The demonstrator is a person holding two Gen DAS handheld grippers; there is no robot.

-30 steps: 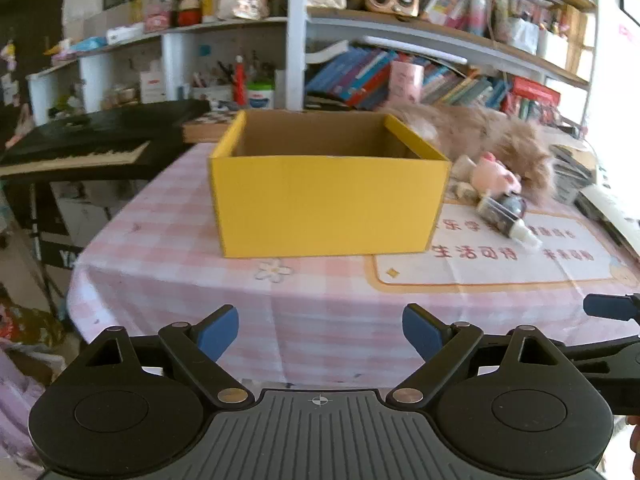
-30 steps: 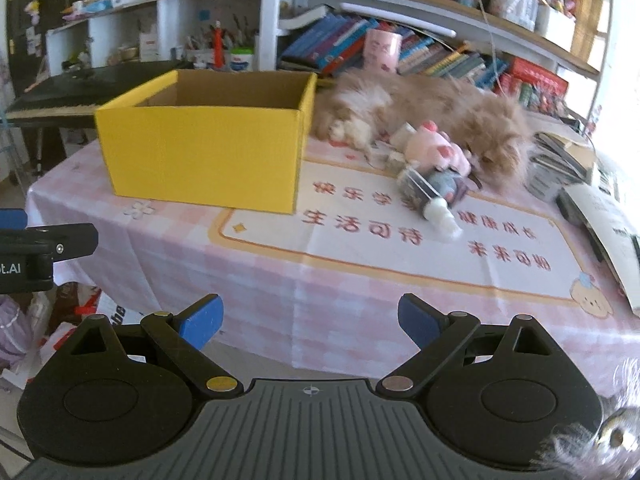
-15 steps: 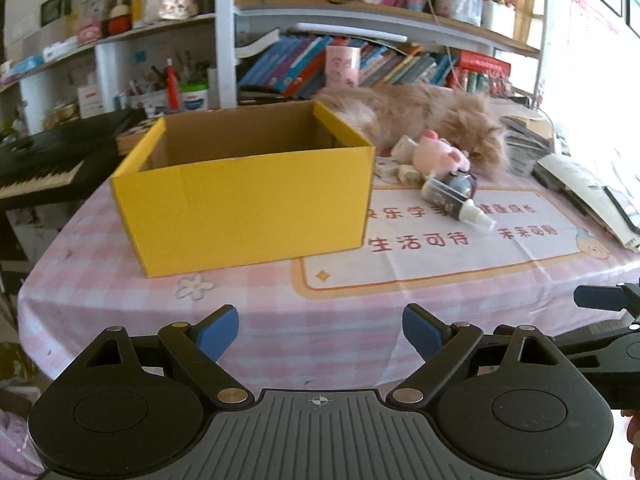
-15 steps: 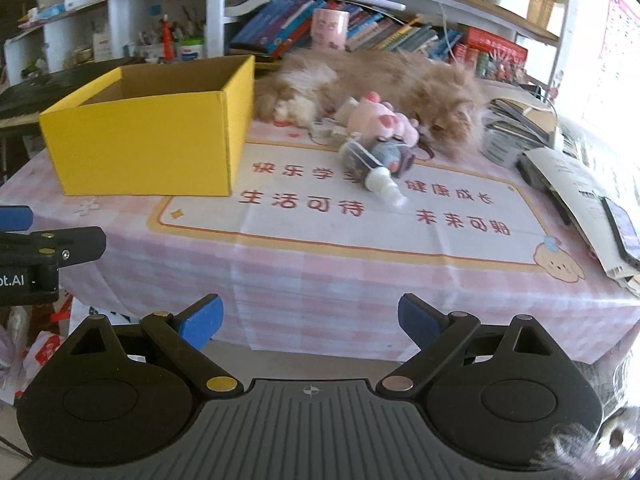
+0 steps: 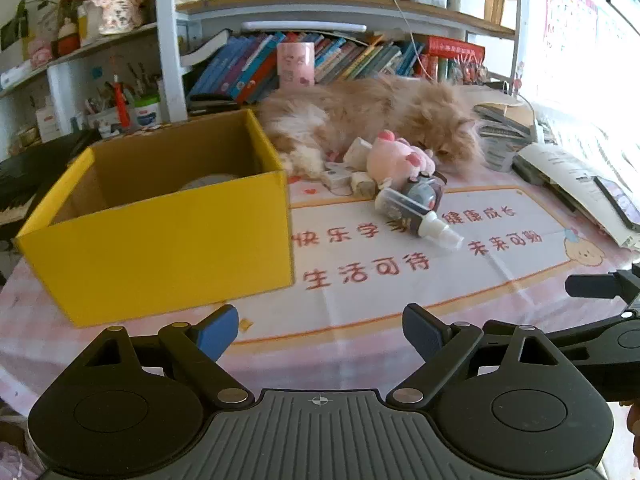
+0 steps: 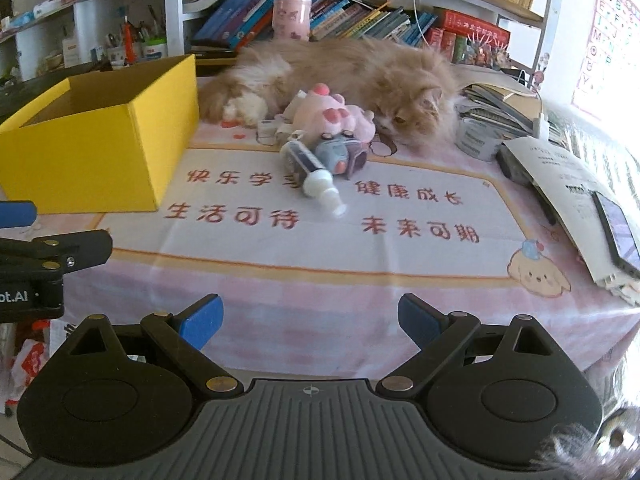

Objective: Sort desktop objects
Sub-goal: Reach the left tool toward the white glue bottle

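Note:
An open yellow cardboard box stands on the left of the table; something pale lies inside. To its right lies a cluster: a pink plush toy, a dark spray bottle with a white cap, a small grey toy and small pale items. My left gripper is open and empty above the table's front edge. My right gripper is open and empty before the front edge.
A fluffy orange cat lies behind the cluster. Papers, books and a phone lie at the right. A printed mat covers the pink checked cloth. Bookshelves stand behind; a keyboard is at the left.
Both grippers have moved forward and to the right toward the table; the box and toy cluster look closer. Both jaws stay open.

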